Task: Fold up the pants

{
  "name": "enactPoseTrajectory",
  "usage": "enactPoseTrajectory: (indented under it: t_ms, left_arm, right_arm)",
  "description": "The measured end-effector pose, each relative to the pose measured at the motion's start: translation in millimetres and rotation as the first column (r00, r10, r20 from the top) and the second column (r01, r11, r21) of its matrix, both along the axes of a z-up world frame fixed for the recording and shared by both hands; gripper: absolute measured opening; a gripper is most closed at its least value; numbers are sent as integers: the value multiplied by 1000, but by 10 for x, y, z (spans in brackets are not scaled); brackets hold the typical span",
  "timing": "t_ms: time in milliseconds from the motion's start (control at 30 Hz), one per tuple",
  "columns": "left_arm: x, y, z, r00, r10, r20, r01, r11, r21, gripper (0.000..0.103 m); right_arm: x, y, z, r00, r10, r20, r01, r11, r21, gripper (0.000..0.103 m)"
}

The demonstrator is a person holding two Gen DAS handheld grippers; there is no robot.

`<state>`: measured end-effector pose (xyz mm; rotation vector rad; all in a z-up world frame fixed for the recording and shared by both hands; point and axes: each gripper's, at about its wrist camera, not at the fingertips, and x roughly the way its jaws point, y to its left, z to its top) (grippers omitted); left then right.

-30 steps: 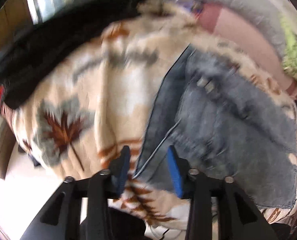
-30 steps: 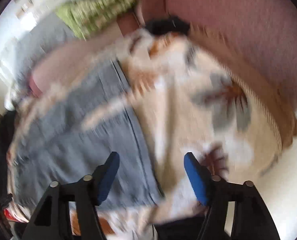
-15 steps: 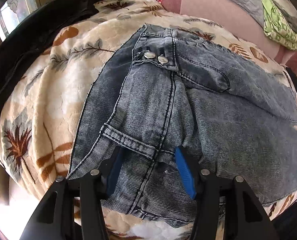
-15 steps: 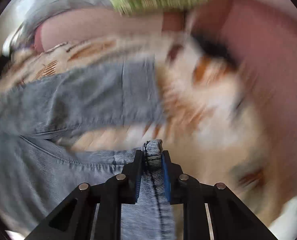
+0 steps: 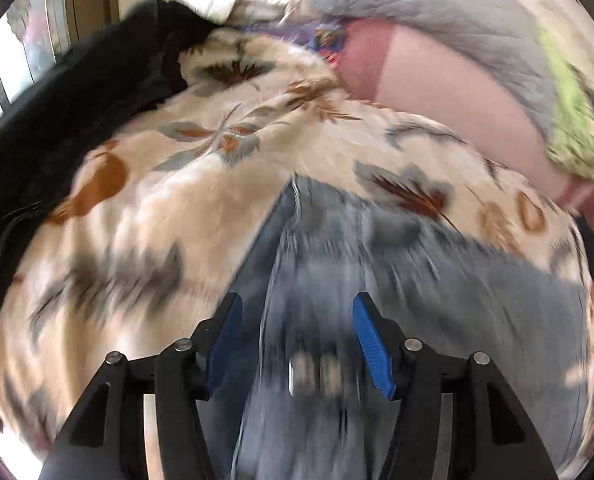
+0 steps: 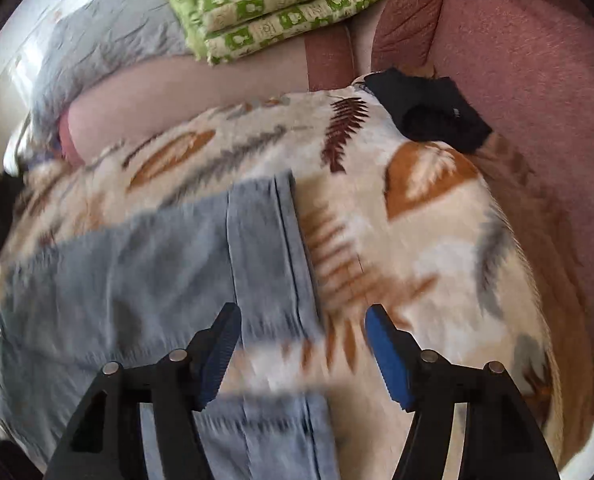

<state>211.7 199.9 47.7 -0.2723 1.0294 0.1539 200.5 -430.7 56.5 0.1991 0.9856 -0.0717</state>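
Grey-blue denim pants (image 5: 397, 280) lie on a cream leaf-patterned blanket (image 5: 217, 184). In the left wrist view my left gripper (image 5: 297, 340) is open, its blue pads straddling the waist with two metal buttons (image 5: 317, 374) between them. In the right wrist view my right gripper (image 6: 301, 356) is open and empty above the leg hems of the pants (image 6: 265, 248), one hem beyond the fingers and one below them, with blanket (image 6: 417, 248) showing between. Both views are blurred.
A black garment (image 5: 57, 120) lies at the blanket's left edge. A pink sofa back (image 6: 537, 80), a green checked folded cloth (image 6: 277, 0), a grey quilt (image 6: 109, 32) and a small black cloth (image 6: 429, 112) are behind the blanket.
My right gripper was shut on a pants hem and has let it go and opened. My left gripper has moved up toward the waist buttons and stays open.
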Motion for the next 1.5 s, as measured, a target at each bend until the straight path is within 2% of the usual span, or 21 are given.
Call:
enactPoseTrajectory:
  t_ms: [200, 333, 367, 400, 433, 533, 600, 667, 700, 767, 833, 900, 967, 1067, 1100, 1133, 1200, 1267, 1367, 1433, 1500]
  left_arm:
    - [861, 113, -421, 995, 43, -90, -46, 998, -33, 58]
    - [1039, 19, -467, 996, 29, -80, -24, 998, 61, 58]
    - [1062, 0, -483, 996, 27, -83, -20, 996, 81, 58]
    - [1078, -18, -494, 996, 25, -81, -17, 995, 99, 57]
    - [1100, -35, -499, 997, 20, -81, -10, 992, 122, 51]
    - [1170, -55, -458, 997, 14, -81, 0, 986, 169, 28]
    - [1180, -96, -392, 999, 8, -44, 2, 974, 225, 25]
    - [1207, -155, -421, 999, -11, -34, 19, 966, 258, 26]
    - [1221, -168, -470, 998, -6, -57, 21, 964, 266, 27]
    - [1182, -160, -461, 999, 0, -37, 10, 963, 270, 29]
    - [1116, -111, -391, 1000, 4, -28, 3, 971, 239, 36]
    - [991, -67, -280, 1000, 11, -1, -11, 975, 221, 45]
    - [876, -37, -201, 1000, 16, 27, -21, 980, 196, 59]
    - [872, -80, -245, 1000, 2, 7, -3, 982, 189, 61]
    - [866, -100, -278, 1000, 1, -14, 1, 984, 178, 61]
    - [875, -97, -328, 999, 6, -41, 0, 988, 154, 61]
    - [852, -75, -383, 998, 26, -62, -19, 993, 115, 61]
    - [826, -77, -374, 998, 24, -52, -18, 992, 124, 61]
    - [862, -60, -400, 998, 26, -57, -18, 990, 143, 61]
    - [899, -9, -418, 998, 35, -60, -27, 992, 121, 61]
    - [924, 9, -415, 998, 28, -55, -22, 993, 118, 61]
  right_arm:
    - [661, -128, -116, 999, -38, -27, 41, 994, 102, 68]
    - [1211, -58, -408, 994, -4, -105, 13, 997, 81, 66]
    - [1297, -37, -475, 993, 1, -117, 8, 997, 80, 62]
    - [1390, 6, -529, 993, 21, -119, -11, 996, 91, 37]
    - [1435, 64, -514, 995, 25, -100, -20, 998, 55, 23]
    - [1311, 313, -204, 999, 25, 21, -22, 990, -140, 17]
    - [1220, 296, -160, 998, -40, 48, 50, 971, -235, 8]
    - [1281, 170, -423, 994, -81, -74, 59, 963, -262, 11]
    - [1302, 51, -621, 980, -92, -179, 57, 979, -194, 13]
    - [1035, -185, -442, 990, -128, -55, 126, 991, -34, 18]
    - [775, -354, -321, 985, -166, -45, 170, 978, 121, 55]
    - [561, -369, -289, 988, -139, -67, 150, 968, 203, 61]
    - [374, -266, -313, 991, -83, -100, 103, 972, 211, 61]
    - [313, -60, -583, 981, -14, -194, 53, 979, 197, 61]
    - [333, 3, -654, 978, -9, -210, 41, 988, 151, 51]
    - [342, 66, -660, 979, -18, -203, 30, 998, 59, 28]
    - [286, 118, -542, 985, -3, -171, 12, 999, 52, 17]
    - [184, 231, -390, 992, 11, -129, -21, 997, -77, 17]
    - [269, 202, -646, 965, 43, -259, -58, 997, -51, 26]
    - [349, 96, -583, 975, 15, -222, -20, 1000, -24, 45]
    - [439, -16, -351, 993, -18, -114, 21, 999, 28, 60]
